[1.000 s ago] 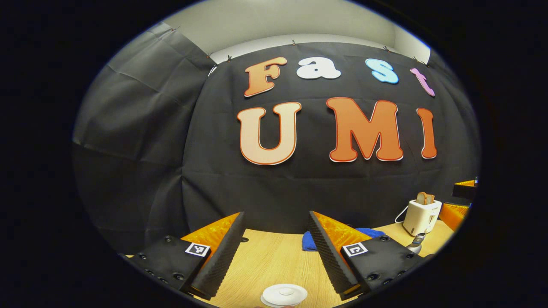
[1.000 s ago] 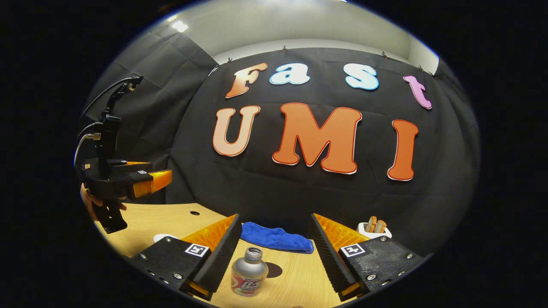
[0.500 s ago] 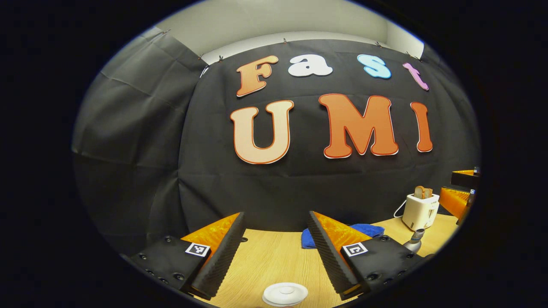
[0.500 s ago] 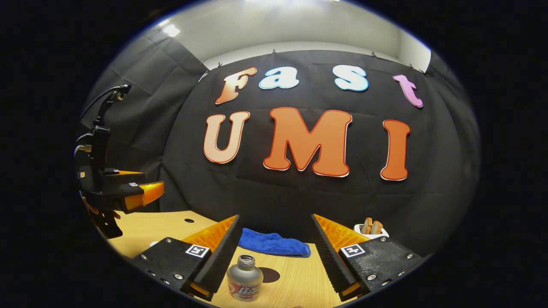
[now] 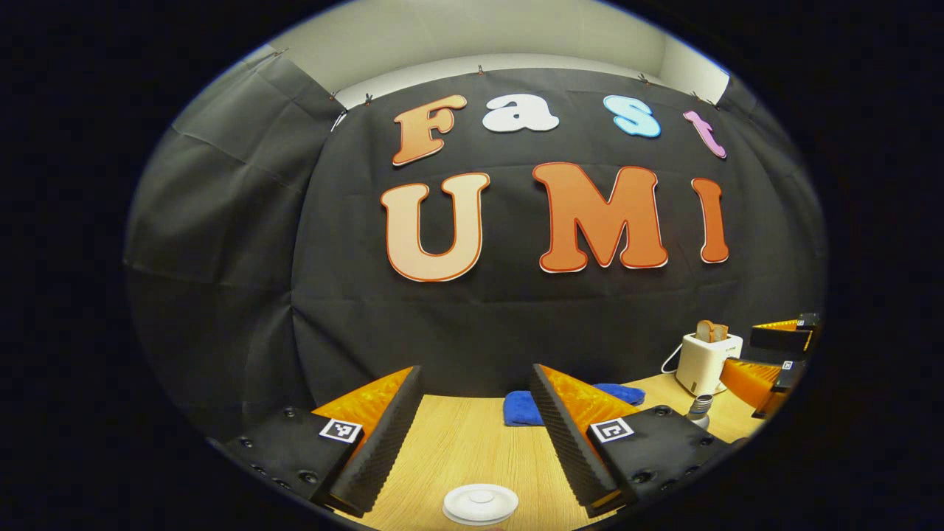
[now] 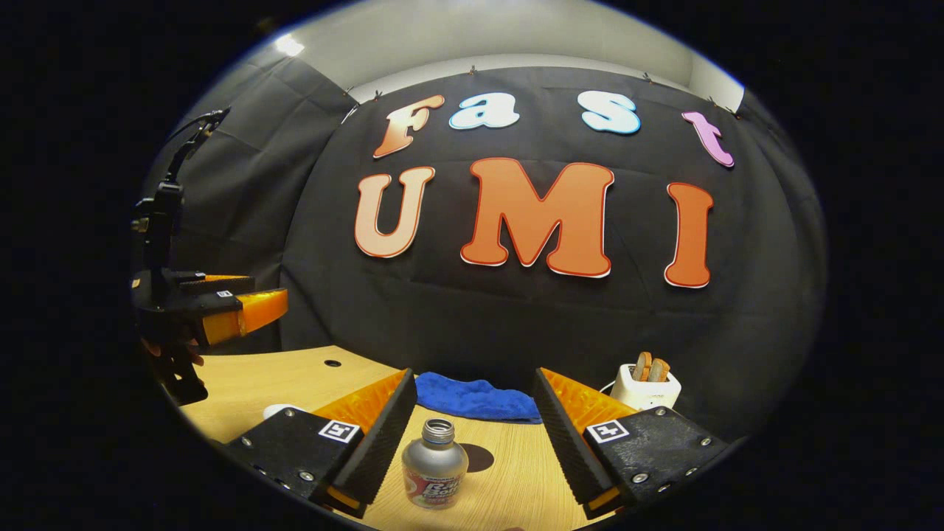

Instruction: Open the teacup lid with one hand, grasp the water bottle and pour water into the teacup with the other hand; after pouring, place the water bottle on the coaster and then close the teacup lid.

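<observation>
The teacup's round white lid (image 5: 480,504) lies low in the left gripper view, just below and between the fingers of my open left gripper (image 5: 476,376); the cup under it is hidden. A small silver water bottle (image 6: 435,464), uncapped, stands upright on the table between the spread fingers of my open right gripper (image 6: 473,376), touching neither. A dark round coaster (image 6: 481,459) lies right behind the bottle. The left gripper (image 6: 228,313) also shows far left, held by a hand (image 6: 171,352). The bottle's neck (image 5: 699,410) and the right gripper (image 5: 771,354) show at far right.
A blue cloth (image 6: 476,398) lies bunched at the back of the wooden table (image 6: 516,479). A white toaster (image 6: 644,385) with bread slices stands at the back right. A small hole (image 6: 332,363) marks the tabletop at back left.
Both grippers shifted slightly. In the right gripper view the bottle sits a little higher and more central between the fingers. In the left gripper view the right gripper has come down nearer the bottle.
</observation>
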